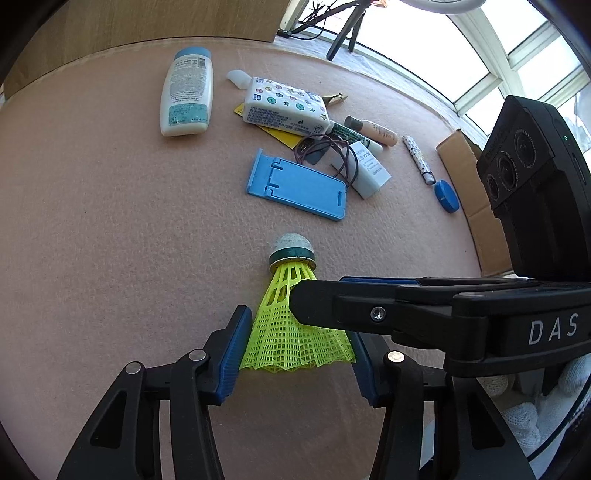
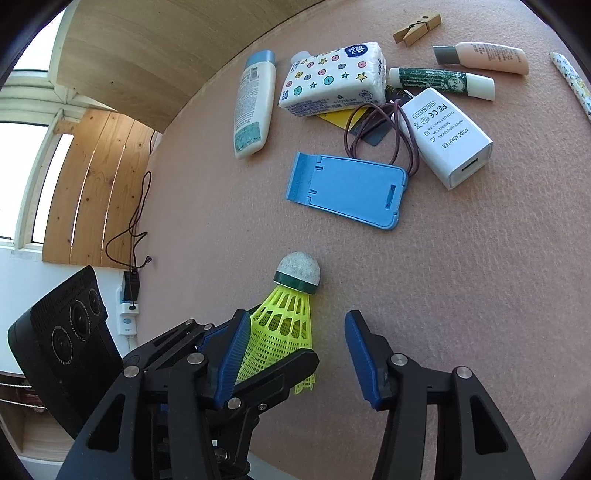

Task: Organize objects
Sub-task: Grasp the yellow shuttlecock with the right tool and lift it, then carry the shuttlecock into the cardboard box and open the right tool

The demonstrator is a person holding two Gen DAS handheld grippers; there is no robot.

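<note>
worktop [image 1: 110, 221]: pink felt; far rim meets a wood panel [image 1: 147, 22], one side rim falls away left of the right jaws. Wide bare felt lies left of the left jaws and right of the right jaws.
box [image 1: 465, 177]: cardboard, at the rim ahead-right of the left jaws, partly behind the other camera.
left gripper [image 1: 299, 332]: jaws half apart, both blue pads against the skirt's sides.
right gripper [image 2: 297, 321]: jaws apart; left pad touches the skirt, right pad stands clear. Its finger crosses over the skirt in the left view.
bottle [image 2: 253, 103]: white, lying far ahead-left.
stand [image 2: 351, 188]: blue, flat, just ahead of the jaws.
tissues [image 2: 332, 79]: beyond the stand, over a yellow card [image 2: 332, 118], mostly hidden.
adapter [image 2: 447, 136]: white, ahead-right, hair ties [image 2: 373, 129] looped beside it.
shuttlecock [image 1: 291, 321]: yellow mesh skirt, green band, grey cork pointing away; lying between both jaws.
small items: two tubes [image 2: 443, 79], a peg [image 2: 417, 27], a pen [image 1: 417, 157], a blue cap [image 1: 447, 195], far ahead-right; labels unreadable.
</note>
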